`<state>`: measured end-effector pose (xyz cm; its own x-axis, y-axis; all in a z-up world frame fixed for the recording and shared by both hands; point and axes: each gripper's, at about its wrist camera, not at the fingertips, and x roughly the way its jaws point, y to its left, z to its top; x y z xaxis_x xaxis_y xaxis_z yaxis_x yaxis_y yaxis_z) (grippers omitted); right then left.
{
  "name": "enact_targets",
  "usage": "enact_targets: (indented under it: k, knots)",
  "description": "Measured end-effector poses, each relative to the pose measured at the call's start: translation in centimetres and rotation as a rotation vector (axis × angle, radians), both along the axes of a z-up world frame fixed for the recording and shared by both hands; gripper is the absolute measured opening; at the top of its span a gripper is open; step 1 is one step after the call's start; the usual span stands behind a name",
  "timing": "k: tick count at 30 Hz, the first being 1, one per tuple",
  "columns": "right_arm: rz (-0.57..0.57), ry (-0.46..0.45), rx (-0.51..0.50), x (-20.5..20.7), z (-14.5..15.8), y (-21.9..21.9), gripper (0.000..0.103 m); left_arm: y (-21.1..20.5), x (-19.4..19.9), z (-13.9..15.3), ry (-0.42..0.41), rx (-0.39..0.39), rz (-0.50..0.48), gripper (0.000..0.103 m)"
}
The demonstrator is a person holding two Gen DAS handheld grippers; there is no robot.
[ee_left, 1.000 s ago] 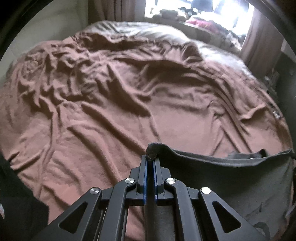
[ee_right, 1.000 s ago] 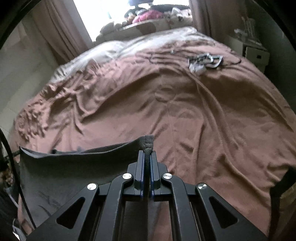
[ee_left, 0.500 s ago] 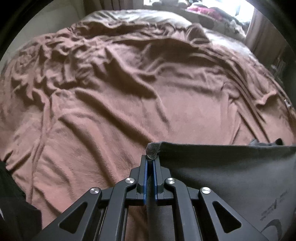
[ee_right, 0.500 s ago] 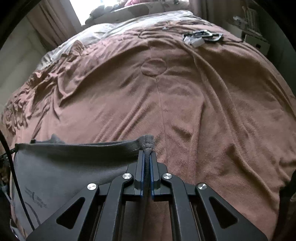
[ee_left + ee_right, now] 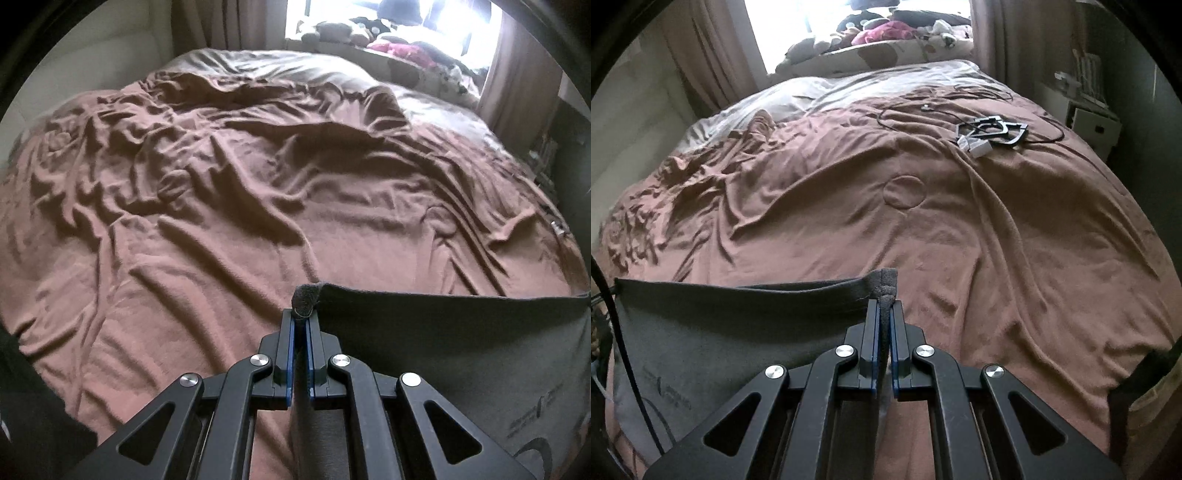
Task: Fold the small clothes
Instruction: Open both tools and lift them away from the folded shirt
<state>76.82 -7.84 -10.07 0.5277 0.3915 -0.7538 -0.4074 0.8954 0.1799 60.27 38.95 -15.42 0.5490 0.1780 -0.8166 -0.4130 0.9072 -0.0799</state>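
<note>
A dark grey garment with a small printed logo hangs stretched between my two grippers above the bed. My left gripper is shut on its left top corner, and the cloth runs off to the right. In the right wrist view the same garment spreads to the left, and my right gripper is shut on its right top corner. The top hem is pulled nearly straight between the two grips. The garment's lower part is hidden below the fingers.
A wrinkled brown blanket covers the bed. A black-and-white object with cables lies at the far right of the bed. A window sill with soft toys is behind. A white cabinet stands to the right.
Both grippers have tilted back up with the garment, so the window is in view again. The hem stays taut between them. Both grips are unchanged.
</note>
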Motion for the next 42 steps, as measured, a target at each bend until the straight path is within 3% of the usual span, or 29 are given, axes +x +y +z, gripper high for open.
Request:
enact_targets:
  k: [7, 11, 14, 16, 17, 18, 19, 20, 21, 26, 37, 42]
  knots:
    - [-0.002, 0.112, -0.067, 3.9, -4.2, 2.3, 0.001, 0.3, 3.0, -4.6, 0.133, 0.023, 0.007, 0.005]
    - [0.0, 0.152, -0.098, 4.8, -6.3, 2.9, 0.001, 0.5, 3.8, -5.9, 0.169, 0.029, 0.001, 0.006]
    - [-0.009, 0.165, -0.088, 5.2, -6.0, 2.9, 0.004, 0.7, 4.0, -5.8, 0.182, 0.004, 0.005, 0.008]
    - [-0.005, 0.154, -0.084, 4.9, -5.1, 2.7, 0.013, 0.5, 3.5, -4.7, 0.168, -0.013, -0.006, 0.013]
    - [-0.01, 0.137, -0.099, 4.6, -4.7, 2.6, 0.025, 0.3, 3.2, -4.2, 0.166, -0.009, -0.006, 0.019]
    - [-0.016, 0.115, -0.113, 4.2, -4.1, 2.2, 0.047, 0.0, 2.6, -3.5, 0.166, 0.004, -0.001, 0.03]
    - [-0.02, 0.093, -0.11, 3.7, -3.5, 1.7, 0.058, -0.2, 2.0, -2.9, 0.164, 0.016, 0.002, 0.037]
    - [-0.02, 0.073, -0.093, 2.9, -2.8, 1.3, 0.073, -0.5, 1.4, -2.4, 0.158, 0.024, 0.001, 0.052]
    - [-0.019, 0.061, -0.08, 2.3, -2.3, 0.9, 0.076, -0.8, 0.8, -1.8, 0.149, 0.035, -0.003, 0.062]
    - [-0.021, 0.019, -0.082, -1.6, -0.2, -0.5, 0.076, -2.4, -3.1, 1.0, 0.098, 0.033, -0.001, 0.073]
    - [-0.008, -0.038, -0.055, -10.6, 3.9, -3.4, 0.076, -7.2, -10.3, 4.7, 0.011, 0.029, -0.044, 0.075]
    - [0.006, -0.05, -0.036, -14.3, 5.0, -4.2, 0.076, -9.1, -13.4, 5.2, -0.035, -0.012, -0.059, 0.075]
